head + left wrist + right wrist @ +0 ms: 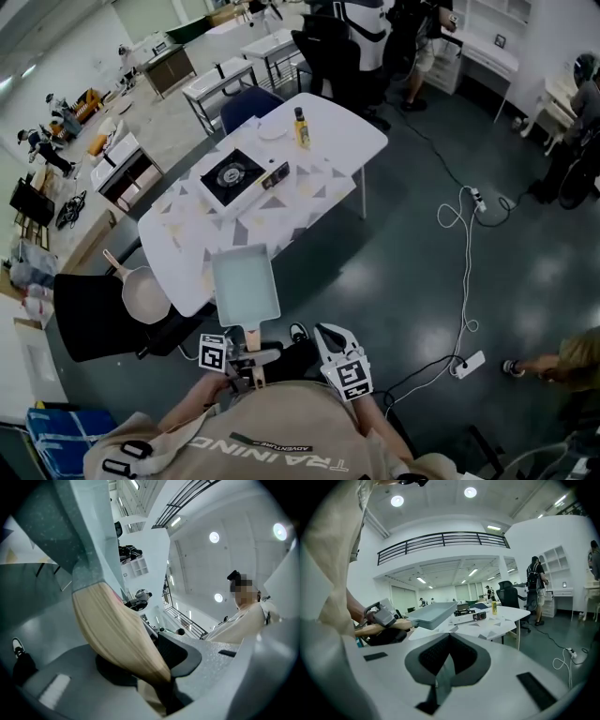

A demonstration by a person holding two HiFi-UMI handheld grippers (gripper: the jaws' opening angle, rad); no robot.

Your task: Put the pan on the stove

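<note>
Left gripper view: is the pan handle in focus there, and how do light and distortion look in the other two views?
Left gripper view: the handle sits so near the lens that it is soft, corners are dark, lamps blow out. Right gripper view: fisheye bows the railing; the pan is fairly sharp. Head view: even light, pale glare on the floor.

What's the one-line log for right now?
left claw: shut on wooden handle | pan: held up by near end of table | stove: bare | right claw: shut, empty
</note>
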